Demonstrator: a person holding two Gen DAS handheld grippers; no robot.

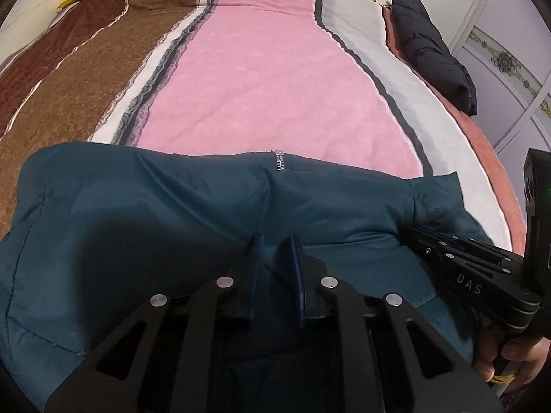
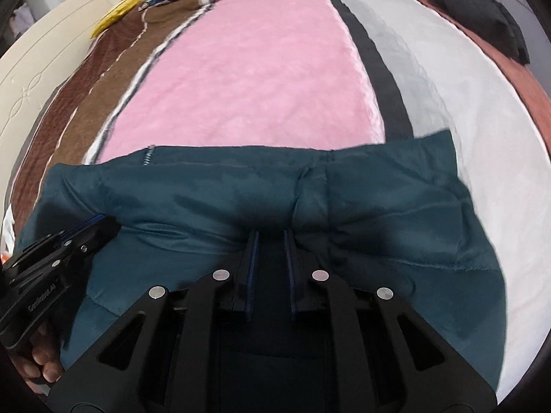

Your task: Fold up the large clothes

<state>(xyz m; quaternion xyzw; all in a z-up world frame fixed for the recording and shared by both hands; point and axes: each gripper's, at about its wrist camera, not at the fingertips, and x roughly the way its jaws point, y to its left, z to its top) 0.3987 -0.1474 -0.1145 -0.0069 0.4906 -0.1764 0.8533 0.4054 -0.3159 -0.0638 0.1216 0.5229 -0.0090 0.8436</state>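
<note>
Striped bed (image 1: pixel 261 79) carries a teal jacket (image 1: pixel 155 206); both grippers' jaws pinch its near fabric (lower frame); lift evenly, fold forward.

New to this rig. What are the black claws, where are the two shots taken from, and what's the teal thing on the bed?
There is no robot arm here: a person holds a two-finger gripper in each hand, and each gripper carries a fisheye camera looking along its fingers. One picture comes from the left gripper, the other from the right gripper. Each view also catches the other gripper at its side, with the hand holding it. On the bed lies a striped bedspread in brown, pink and white. Across its near end lies a teal padded jacket with a zipper. Both grippers are pinching folds of the jacket. A dark garment sits at the bed's far right edge.
</note>
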